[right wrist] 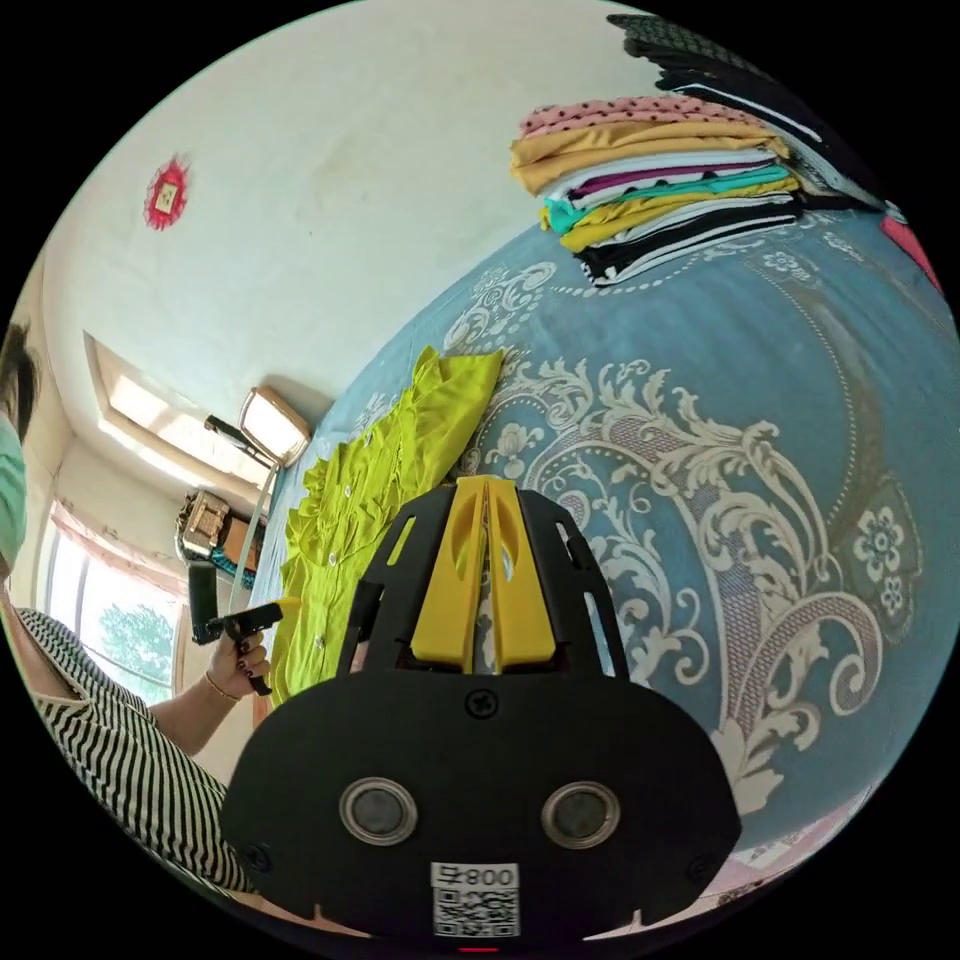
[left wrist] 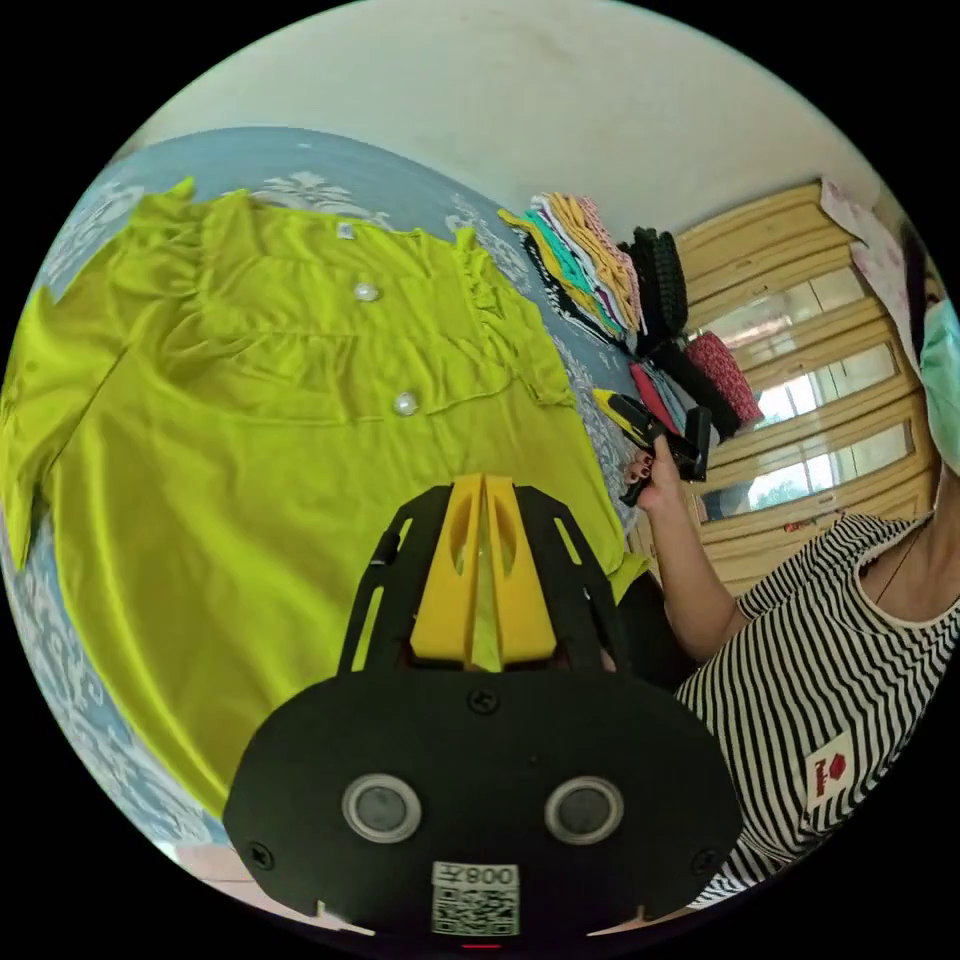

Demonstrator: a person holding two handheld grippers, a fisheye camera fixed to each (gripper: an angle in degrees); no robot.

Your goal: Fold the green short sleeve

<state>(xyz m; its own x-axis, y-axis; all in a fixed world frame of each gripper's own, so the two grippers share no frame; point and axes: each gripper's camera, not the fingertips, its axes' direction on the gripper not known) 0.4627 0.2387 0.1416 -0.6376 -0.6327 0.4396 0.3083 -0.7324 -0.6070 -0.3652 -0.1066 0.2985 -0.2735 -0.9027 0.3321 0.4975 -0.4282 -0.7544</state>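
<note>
From my left gripper (left wrist: 485, 490), the yellow jaws sit nearly together, and a thin strip of the green short sleeve (left wrist: 300, 430) shows in the slit between them; I cannot tell whether they press on the cloth. The garment lies spread flat on the blue patterned bedspread (left wrist: 70, 660), front up, with two pearl buttons (left wrist: 405, 403) down its middle. To the right, a person's hand holds the right gripper (left wrist: 665, 440) off the fabric. On my right gripper (right wrist: 485, 490), the jaws are narrow with nothing between them, over bare bedspread. A stack of folded clothes (right wrist: 660, 190) stands at the far side. The person's striped shirt (left wrist: 830, 690) carries a small red-and-white patch, its lettering too small to make out.
</note>
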